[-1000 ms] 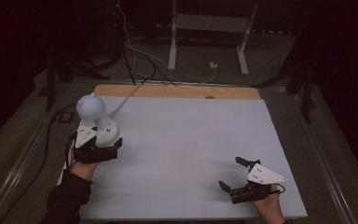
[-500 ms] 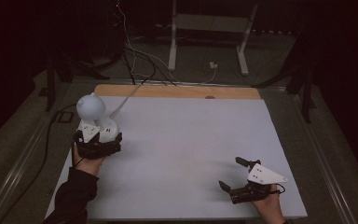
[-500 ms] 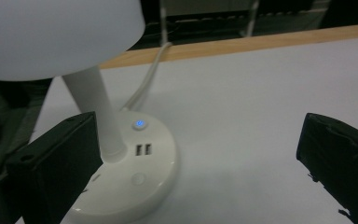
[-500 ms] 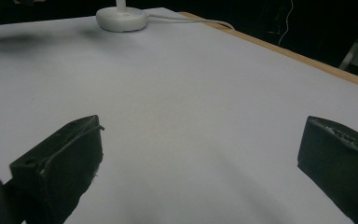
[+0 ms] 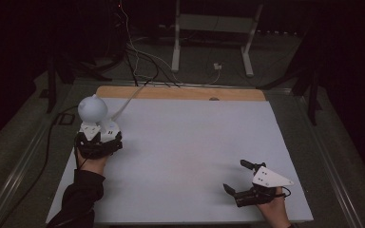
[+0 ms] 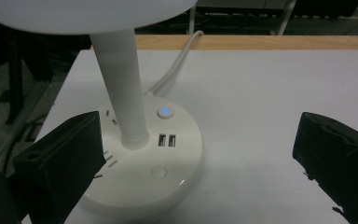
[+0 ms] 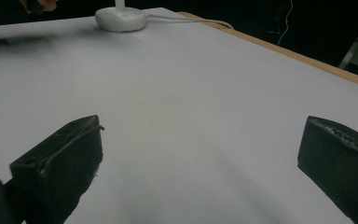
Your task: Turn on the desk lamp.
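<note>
Two grippers, both wide open and empty. Left gripper [image 5: 98,141] sits just behind the lamp [image 6: 140,154] near the table's [image 5: 195,152] left edge, jaws apparently lined up to straddle its base; right gripper [image 5: 247,183] idles near the front right corner.

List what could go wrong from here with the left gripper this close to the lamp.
1. The left gripper is open around the lamp base, and the tall stem carries a wide shade up top; a sideways nudge could tip the lamp.
2. The left finger overlaps the base near the outlet slots; closing might scrape them or press the lit blue button by accident.
3. The cord runs off the far table edge; dragging the lamp could pull it taut.
</note>
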